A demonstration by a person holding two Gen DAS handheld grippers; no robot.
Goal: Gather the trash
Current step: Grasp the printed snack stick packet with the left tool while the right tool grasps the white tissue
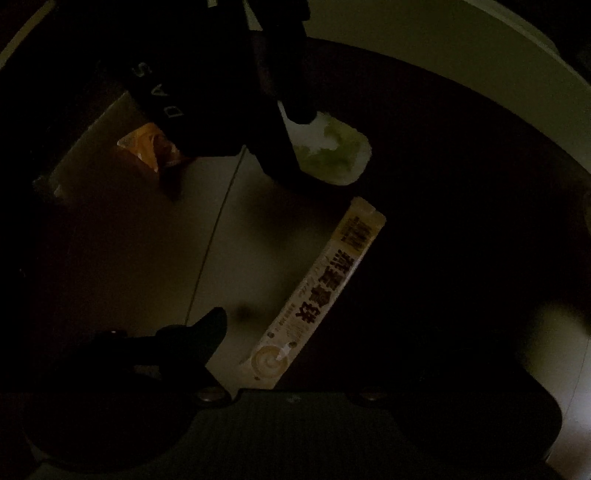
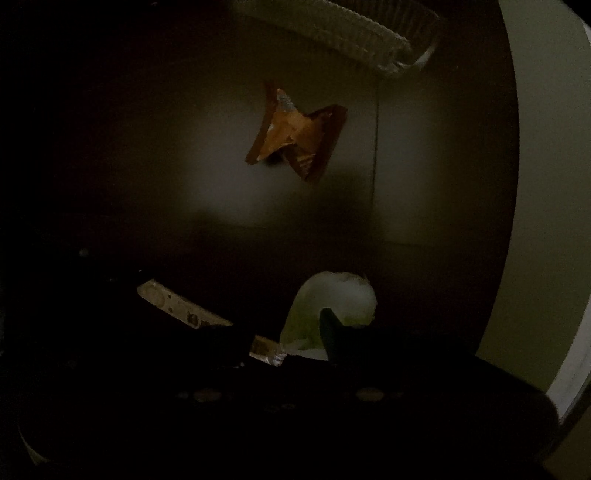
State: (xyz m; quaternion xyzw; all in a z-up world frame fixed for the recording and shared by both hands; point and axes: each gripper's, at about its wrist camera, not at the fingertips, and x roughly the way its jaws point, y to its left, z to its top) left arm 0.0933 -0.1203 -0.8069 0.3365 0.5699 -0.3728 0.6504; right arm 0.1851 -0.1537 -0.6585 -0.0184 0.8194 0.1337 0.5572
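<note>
Through my left wrist camera everything is very dim. A long cream stick sachet (image 1: 325, 291) with dark printed characters lies on the pale desk (image 1: 155, 258), running diagonally from near my camera toward the far right. Of my left gripper (image 1: 291, 354) I can make out only one dark finger (image 1: 207, 332) to the left of the sachet's near end, clear of it; the other is lost in shadow, so I cannot tell how wide the jaws stand. Farther out, my right gripper (image 1: 291, 140) reaches down from the top edge with its dark fingers at a white and green crumpled wrapper (image 1: 332, 151). An orange wrapper (image 1: 147, 147) lies to the left of that, partly hidden behind the gripper body. From my right wrist camera, the right gripper (image 2: 291, 332) has the white and green crumpled wrapper (image 2: 332, 295) between its fingers, one dark finger (image 2: 332, 332) pressed against its front; it looks pinched, though the darkness hides the other finger. The sachet's (image 2: 173, 302) end shows at the lower left. The orange wrapper (image 2: 295, 133) lies flat on the desk (image 2: 221, 192) well ahead, and a ribbed pale container (image 2: 351, 26) sits at the far edge.
</note>
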